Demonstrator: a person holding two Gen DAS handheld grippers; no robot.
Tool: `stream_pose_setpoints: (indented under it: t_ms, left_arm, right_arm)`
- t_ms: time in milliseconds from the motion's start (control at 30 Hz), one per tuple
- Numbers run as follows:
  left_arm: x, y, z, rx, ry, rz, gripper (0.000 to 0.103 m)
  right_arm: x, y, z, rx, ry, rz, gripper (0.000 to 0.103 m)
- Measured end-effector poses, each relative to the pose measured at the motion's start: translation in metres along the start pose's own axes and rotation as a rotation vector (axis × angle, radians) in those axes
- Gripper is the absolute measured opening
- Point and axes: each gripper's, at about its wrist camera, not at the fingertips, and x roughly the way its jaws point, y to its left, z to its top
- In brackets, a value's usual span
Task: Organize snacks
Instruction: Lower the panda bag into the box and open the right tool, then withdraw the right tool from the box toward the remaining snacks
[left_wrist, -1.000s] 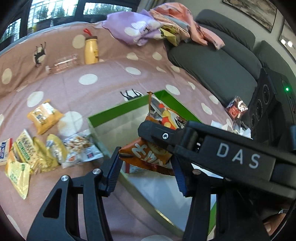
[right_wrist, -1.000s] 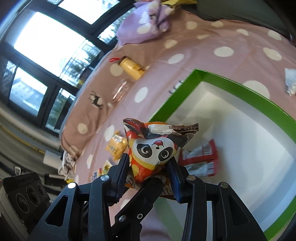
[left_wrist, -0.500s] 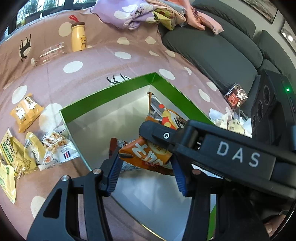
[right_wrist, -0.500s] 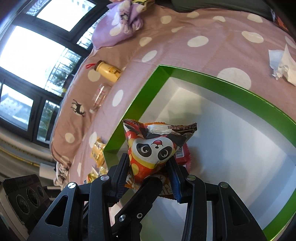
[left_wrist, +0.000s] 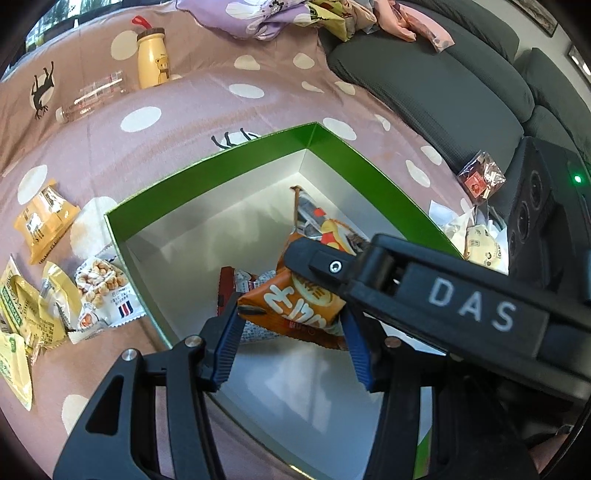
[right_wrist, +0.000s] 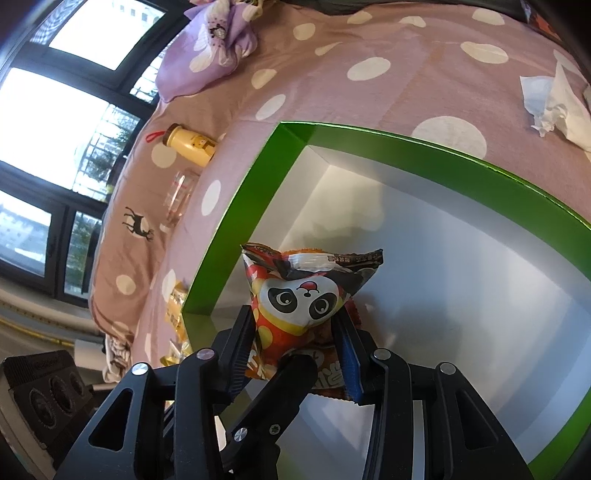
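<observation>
Left wrist view: left gripper (left_wrist: 291, 332) pinches the orange crinkly snack bag (left_wrist: 291, 306) low inside the green-walled, white-floored cardboard box (left_wrist: 207, 173); the right gripper's black body hides the bag's upper half. Right wrist view: right gripper (right_wrist: 295, 332) clamps the same bag's panda-printed side (right_wrist: 299, 295) near the box's left wall, bag bottom hidden, open white floor to the right.

The right claw (left_wrist: 424, 291) hides most of the orange snack bag (left_wrist: 295, 306).

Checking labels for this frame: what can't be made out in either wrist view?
- Left view: the red packet in the box is mostly hidden by the orange bag.
- Right view: the panda bag hides the floor behind it.
- Both views: packet print is too small to read.
</observation>
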Motion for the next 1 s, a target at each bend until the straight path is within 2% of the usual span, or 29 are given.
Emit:
stream_pose_setpoints:
  t_ms: [67,133,233,300,367,500,633,833,933,1000]
  left_arm:
    - [-0.004,0.002,-0.001,-0.007,-0.009,0.010,0.054]
    - [-0.015,0.007,-0.003,-0.024,-0.035,0.001,0.058]
    - [-0.039,0.016,-0.008,-0.045,-0.096,0.017,0.071]
    - [-0.059,0.023,-0.015,-0.068,-0.139,0.029,0.075]
    - [-0.075,0.032,-0.024,-0.091,-0.175,0.040,0.082]
    - [-0.110,0.067,-0.057,-0.188,-0.243,0.099,0.088]
    - [-0.139,0.113,-0.097,-0.354,-0.308,0.218,0.092]
    - [-0.165,0.162,-0.146,-0.545,-0.354,0.253,0.093]
    - [-0.174,0.174,-0.156,-0.602,-0.362,0.332,0.093]
    - [-0.179,0.180,-0.161,-0.615,-0.361,0.360,0.094]
  right_arm:
    - [-0.002,0.001,0.000,-0.006,-0.019,-0.019,0.046]
    - [-0.005,0.004,-0.001,-0.020,-0.042,-0.036,0.053]
    - [-0.009,0.012,-0.003,-0.048,-0.069,-0.026,0.063]
    - [-0.011,0.020,-0.005,-0.077,-0.083,-0.015,0.073]
    - [-0.013,0.030,-0.008,-0.113,-0.099,-0.011,0.076]
    - [-0.017,0.049,-0.019,-0.182,-0.129,-0.004,0.080]
    - [-0.021,0.075,-0.033,-0.275,-0.163,-0.001,0.080]
    - [-0.026,0.103,-0.054,-0.369,-0.193,0.044,0.080]
    - [-0.024,0.111,-0.064,-0.394,-0.173,0.059,0.080]
    - [-0.019,0.114,-0.070,-0.393,-0.123,0.088,0.080]
